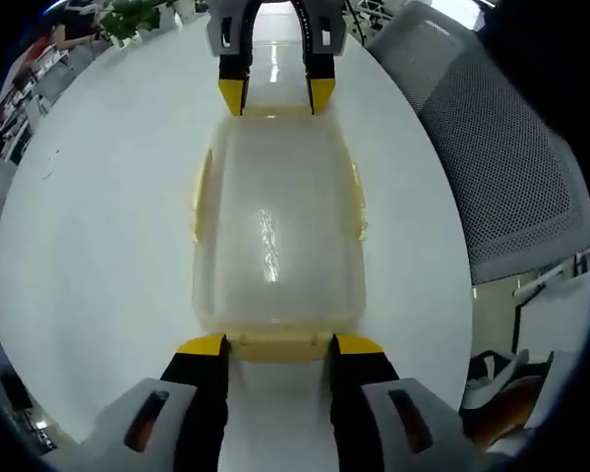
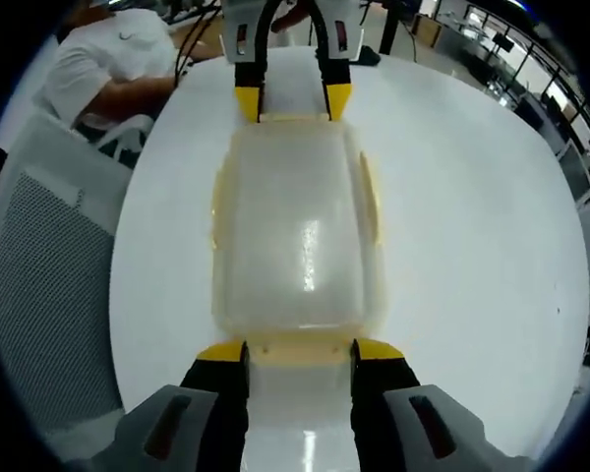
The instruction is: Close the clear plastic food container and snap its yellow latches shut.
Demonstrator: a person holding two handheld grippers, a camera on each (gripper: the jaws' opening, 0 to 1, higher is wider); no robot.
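A clear plastic food container (image 1: 275,236) lies lid-down-closed at the centre of a white round counter (image 1: 98,246). Your left gripper (image 1: 277,346) stands open at six o'clock, its yellow-tipped jaws either side of the near end latch (image 1: 278,346). Your right gripper (image 2: 301,350) is open too, straddling the opposite end latch (image 2: 300,346). Pale yellow latches also run along both long sides, at three and nine o'clock. To snap well, press each end latch squarely downward, both ends together, so the box does not slide. A grey mesh chair (image 1: 501,147) stands at three o'clock; a person in white (image 2: 108,59) sits beyond the counter.
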